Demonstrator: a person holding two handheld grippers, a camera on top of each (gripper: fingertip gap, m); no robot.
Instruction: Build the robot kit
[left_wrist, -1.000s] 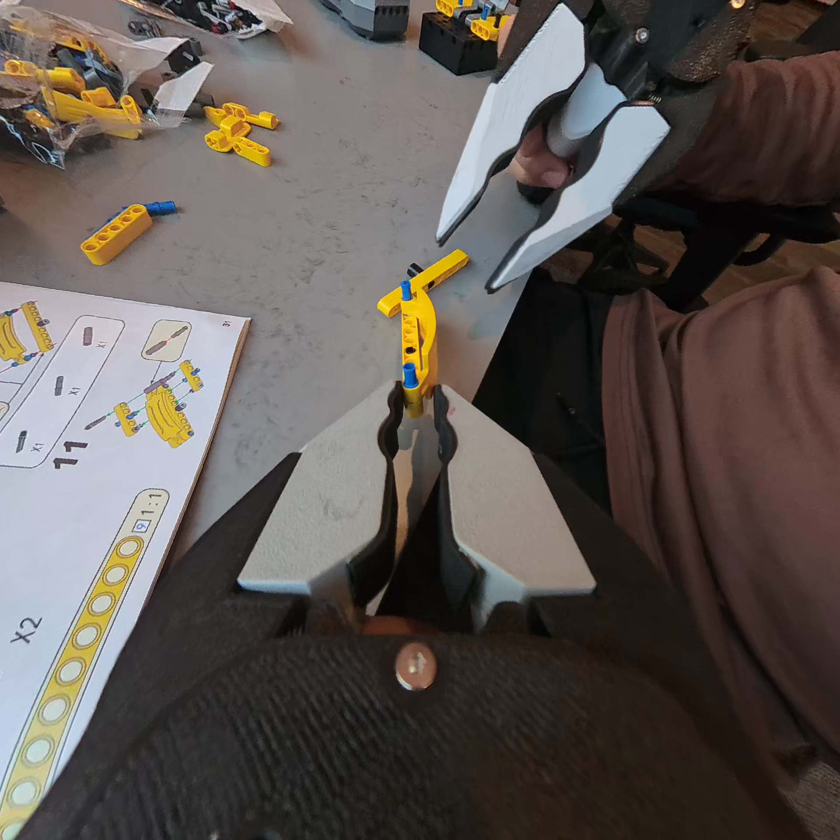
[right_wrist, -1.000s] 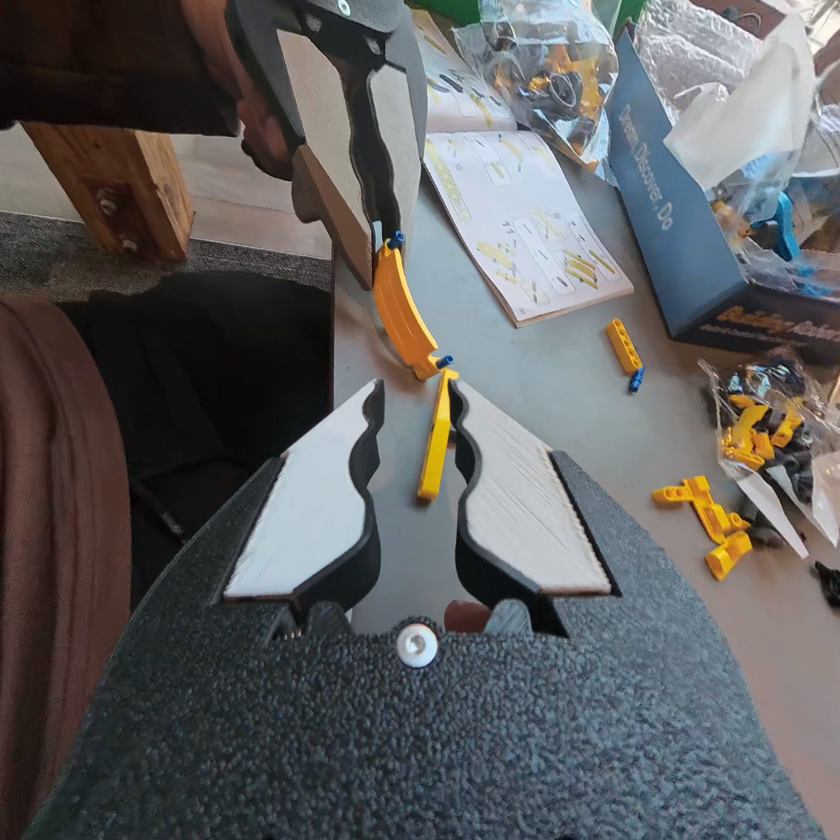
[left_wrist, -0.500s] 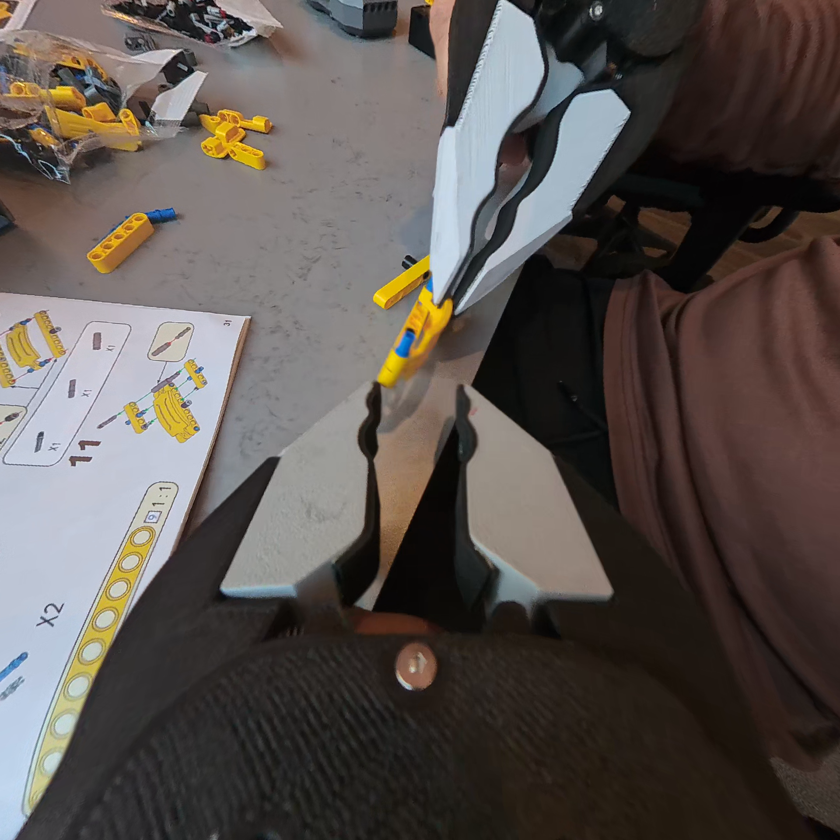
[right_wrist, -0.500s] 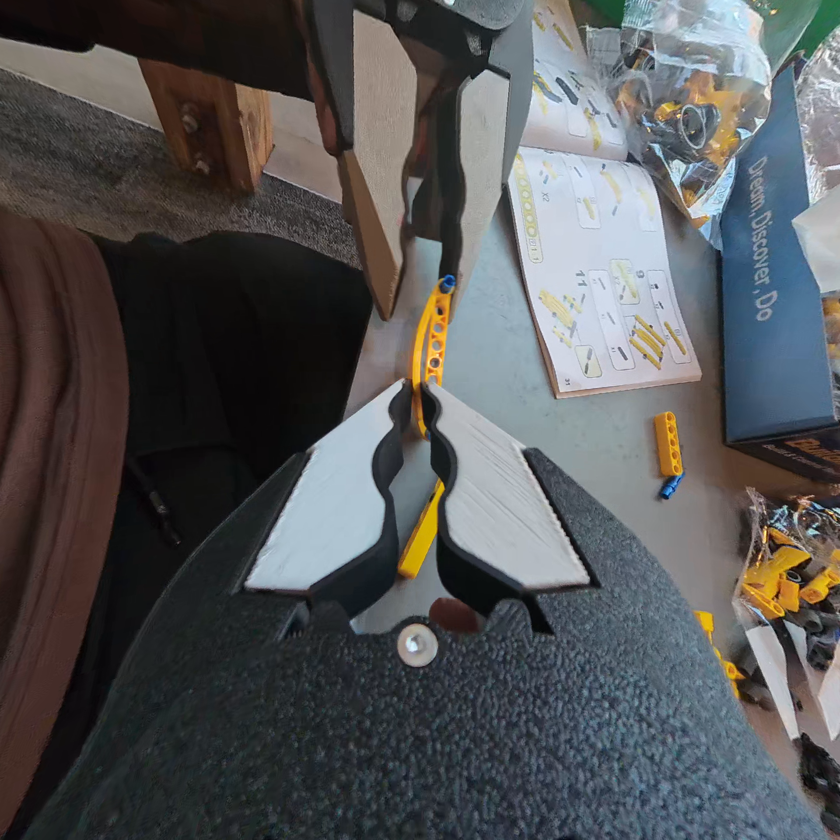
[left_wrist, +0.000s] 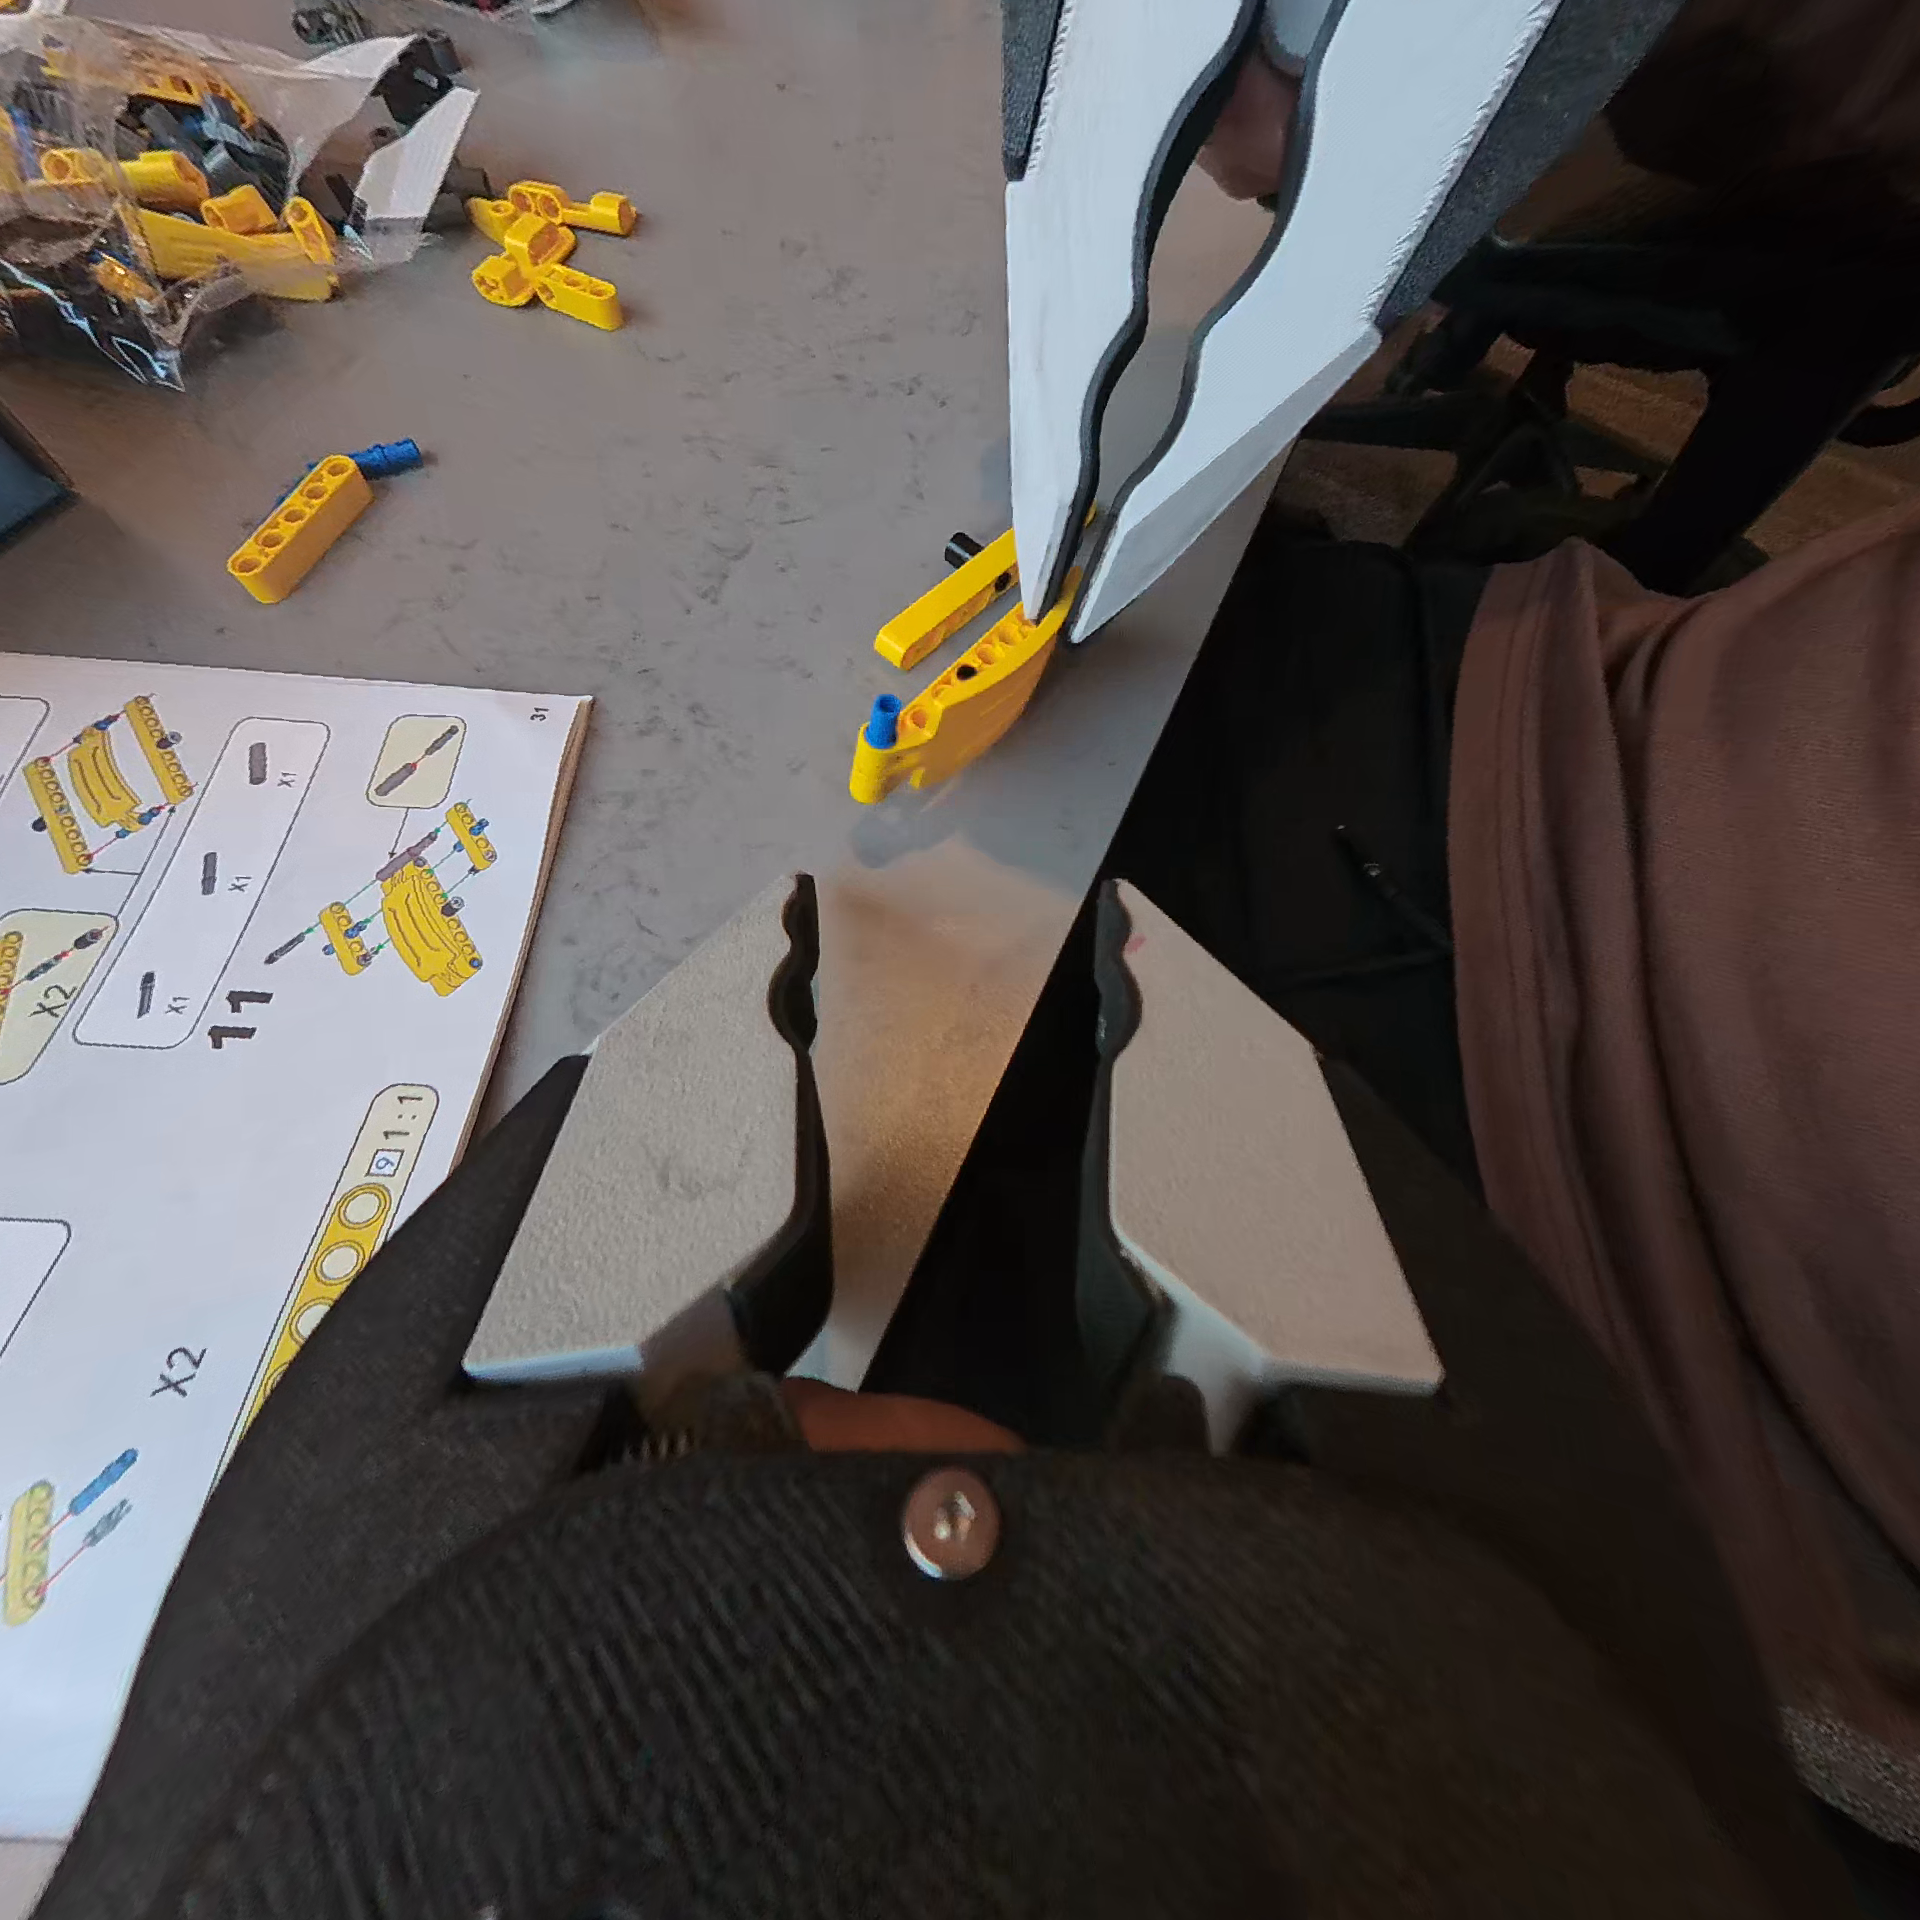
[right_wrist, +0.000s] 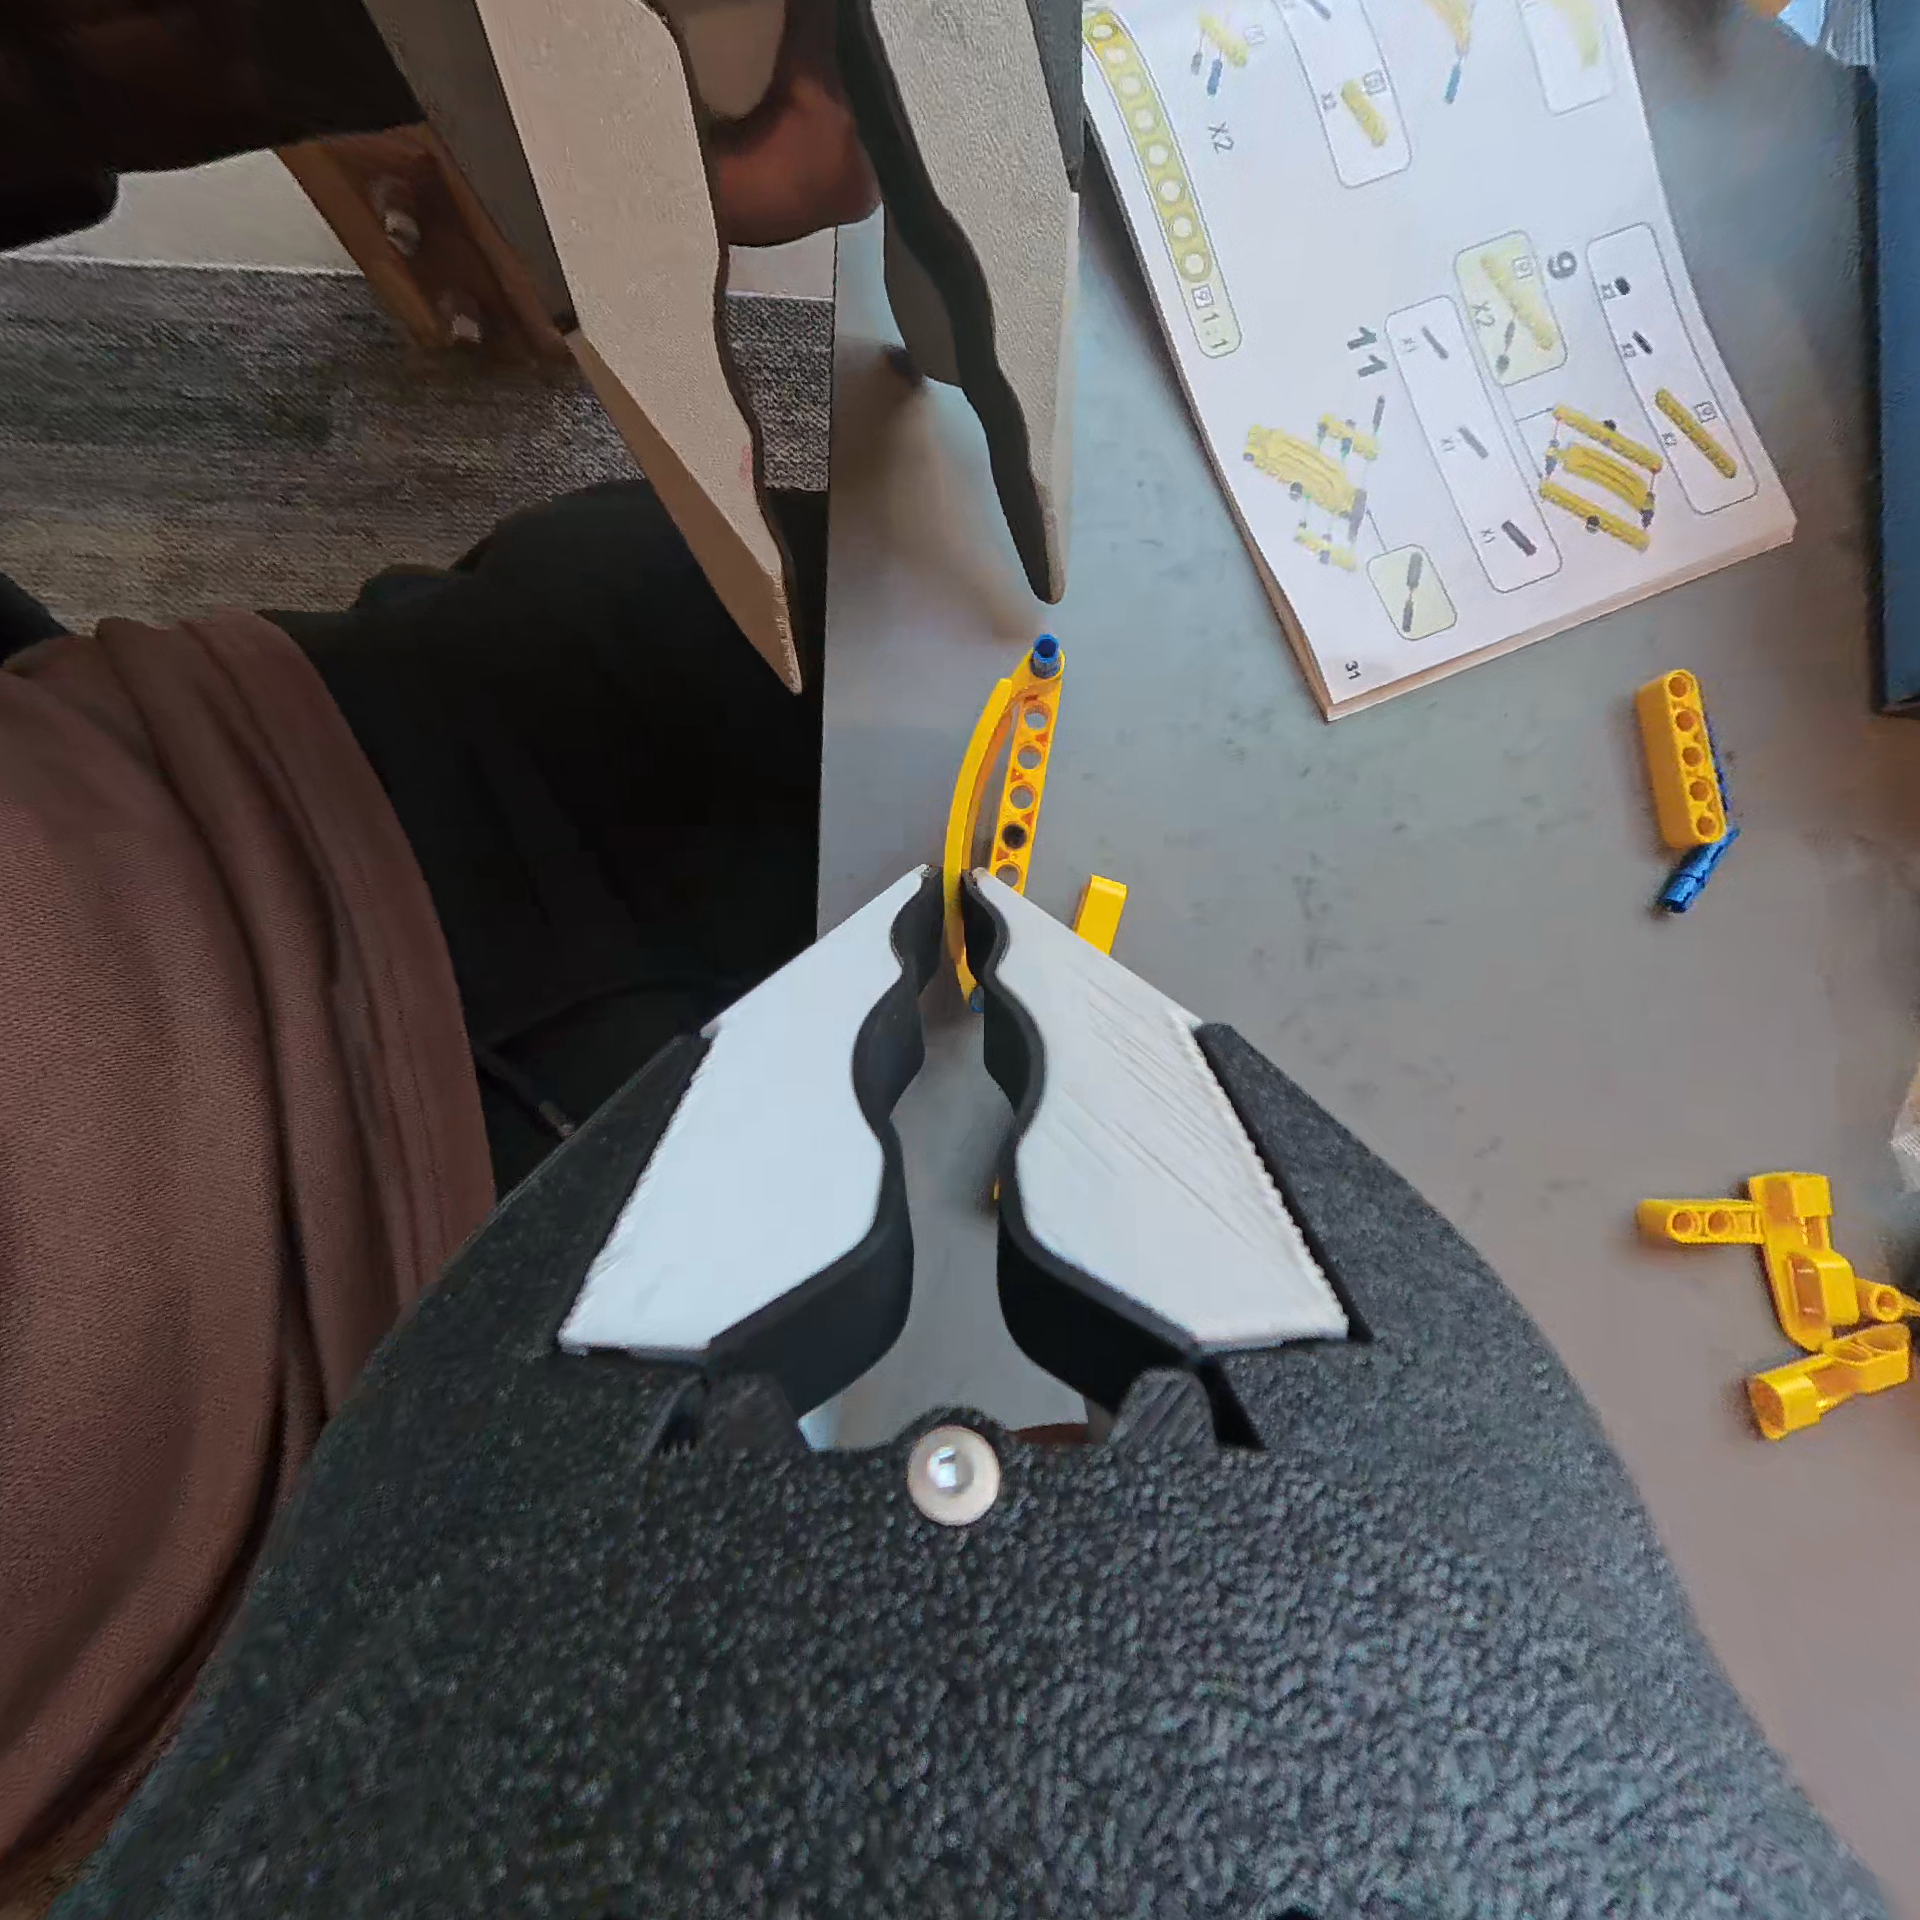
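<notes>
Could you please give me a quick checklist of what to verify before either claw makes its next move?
1. Right claw shut on the curved yellow panel: ok.
2. Left claw open and empty: ok.
3. Left claw apart from the panel: ok.
4. Blue pin seated at the panel's free end: ok.
5. Yellow beam beside the panel, joined or loose: cannot tell.
6. Panel's distance from the table edge: not ok, very near.

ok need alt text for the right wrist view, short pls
The right gripper is shut on a curved yellow panel with a blue pin at its far end, at the grey table's edge. The open left gripper hangs just beyond, beside an open instruction booklet and loose yellow pieces.
</notes>
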